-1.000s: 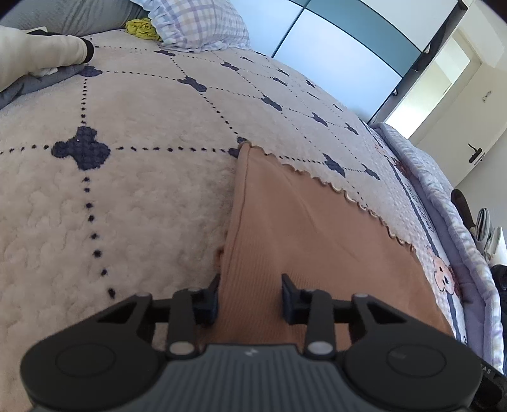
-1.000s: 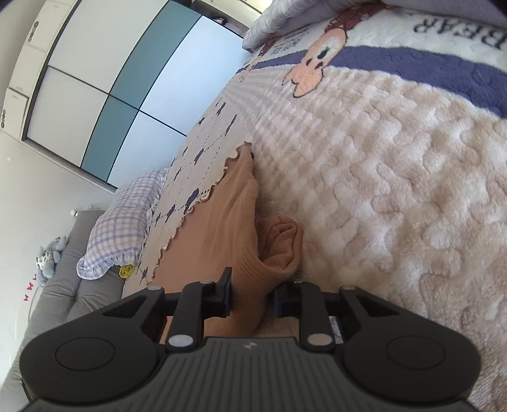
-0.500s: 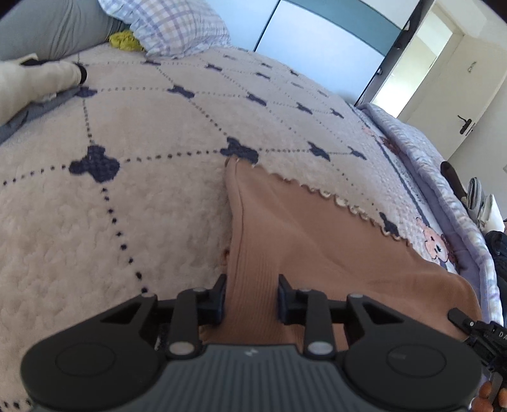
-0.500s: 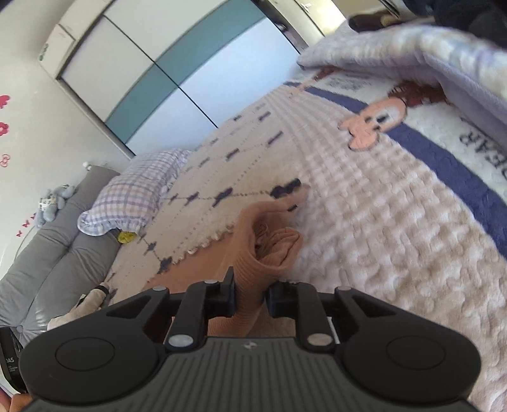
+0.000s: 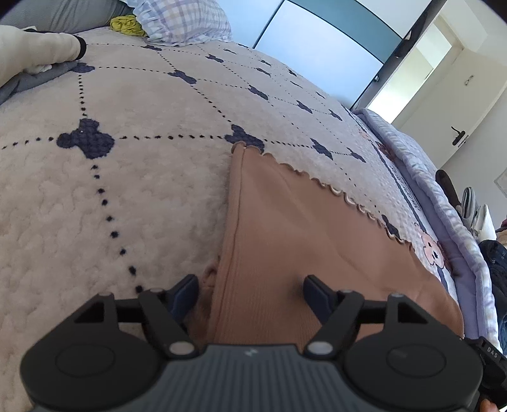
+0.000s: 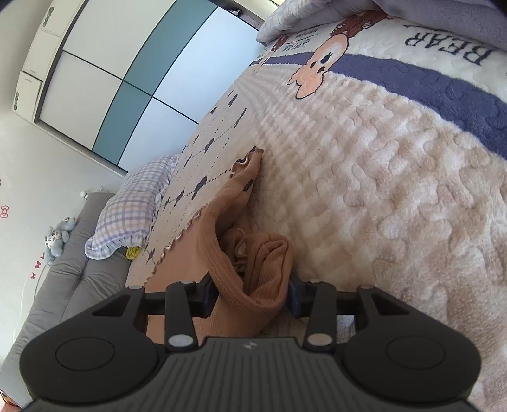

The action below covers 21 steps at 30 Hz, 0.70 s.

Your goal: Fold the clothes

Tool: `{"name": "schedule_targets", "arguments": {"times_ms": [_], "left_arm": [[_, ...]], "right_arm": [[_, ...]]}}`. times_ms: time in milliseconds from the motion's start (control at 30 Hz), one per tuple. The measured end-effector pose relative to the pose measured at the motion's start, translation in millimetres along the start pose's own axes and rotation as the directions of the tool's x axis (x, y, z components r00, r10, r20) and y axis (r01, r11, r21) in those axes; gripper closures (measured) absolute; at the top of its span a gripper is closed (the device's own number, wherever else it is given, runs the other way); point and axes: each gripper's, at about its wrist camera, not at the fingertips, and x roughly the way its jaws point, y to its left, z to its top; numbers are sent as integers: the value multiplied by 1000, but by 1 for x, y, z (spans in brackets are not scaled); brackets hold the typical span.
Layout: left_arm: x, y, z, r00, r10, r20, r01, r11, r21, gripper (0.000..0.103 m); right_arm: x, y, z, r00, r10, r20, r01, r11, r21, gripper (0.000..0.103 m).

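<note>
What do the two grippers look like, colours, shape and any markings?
Both look alike. The left gripper and right gripper have a grey ribbed body with a small pale logo, two round black discs at the sides, black linkage arms with silver pivot pins, and dark blue finger pads. No cables or sleeves show.

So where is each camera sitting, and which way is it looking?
Left wrist: sits on the left hand-held gripper, looking forward and down over the tan garment on the blanket; its open fingers show.
Right wrist: sits on the right hand-held gripper, looking along the garment's bunched fold; its fingers show, just opening.
Both share the garment, blanket, checked pillow and wardrobe.
</note>
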Motion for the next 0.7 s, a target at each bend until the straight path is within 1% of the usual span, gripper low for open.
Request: {"name": "schedule_targets", "arguments": {"times_ms": [100,200,267,300,333,367,400,433,500,567,633,700], "left_arm": [[2,-11,-4,1000,8,7,-8,999,50,19],[2,-12,-6,1000,6,13,-7,998,64,21],[2,-9,-4,1000,12,21,-13,999,45,36],[1,-7,-3,1000,16,26,-17,999,33,50],[0,-6,-1,1000,12,25,-12,1000,21,63],[-1,-6,0,1000,5,23,-5,1000,10,68],[-2,-7,2,1000,-3,21,3,1000,-2,70],[-5,-10,3,1000,2,23,-2,1000,10,72],[-14,-22,7,999,10,39,-13,998,59,73],[-26,-34,14,999,0,52,-5,996,92,73],[-41,-43,22,997,-27,66,20,994,111,74],[-59,-51,29,994,-67,82,55,990,130,74]], "right_arm": [[2,-1,-2,1000,7,13,-7,1000,-3,58],[5,3,-5,1000,-11,28,12,999,-38,58],[7,5,-6,999,-23,38,26,998,-59,61],[7,6,-6,999,-30,39,32,997,-63,62],[8,7,-6,999,-37,40,39,997,-68,67],[8,9,-6,998,-43,37,45,997,-68,70],[8,11,-5,998,-48,34,50,996,-69,74],[7,14,-4,998,-54,36,57,995,-80,78],[1,28,-2,996,-67,52,74,988,-138,80],[-6,47,1,994,-78,74,92,972,-217,81],[-15,70,5,991,-88,102,114,949,-294,82],[-30,92,12,987,-81,138,126,926,-356,82]]}}
